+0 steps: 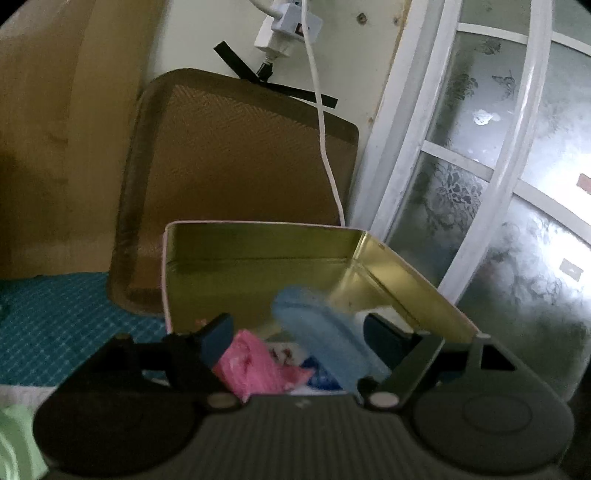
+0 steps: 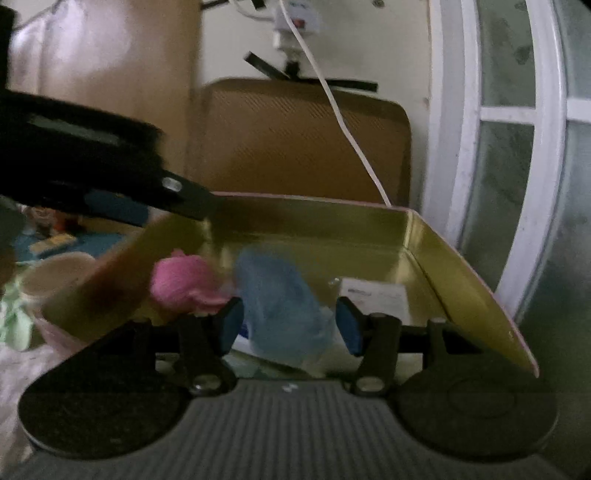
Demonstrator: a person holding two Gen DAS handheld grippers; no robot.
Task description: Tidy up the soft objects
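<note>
- In the left wrist view the left gripper (image 1: 295,334) fills the bottom of the frame, its jaws spread wide over an open gold tin (image 1: 258,266) in the lower middle.
- A pale blue soft thing (image 1: 317,332), blurred, lies between the fingers without either pad touching it; it slants from the frame's centre down toward the lower right.
- A pink soft thing (image 1: 255,365) sits just beside the left-hand finger, low in the tin, touching the blue one's lower end.
- Behind the tin, in the middle of the frame, a brown tray (image 1: 236,166) leans upright; a white cable (image 1: 325,140) hangs down across it from a white plug (image 1: 284,29) at top centre.
- A teal checked cloth (image 1: 66,325) covers the left edge.
- In the right wrist view the right gripper (image 2: 290,326) is low in the frame, jaws apart, with the pale blue soft thing (image 2: 280,306) between them; whether the pads touch it I cannot tell.
- The pink soft thing (image 2: 184,284) sits left of centre in the tin (image 2: 443,280).
- The left gripper (image 2: 122,210) enters from the upper left, over the tin's left rim.
- A window frame (image 2: 517,110) runs down the right side.
</note>
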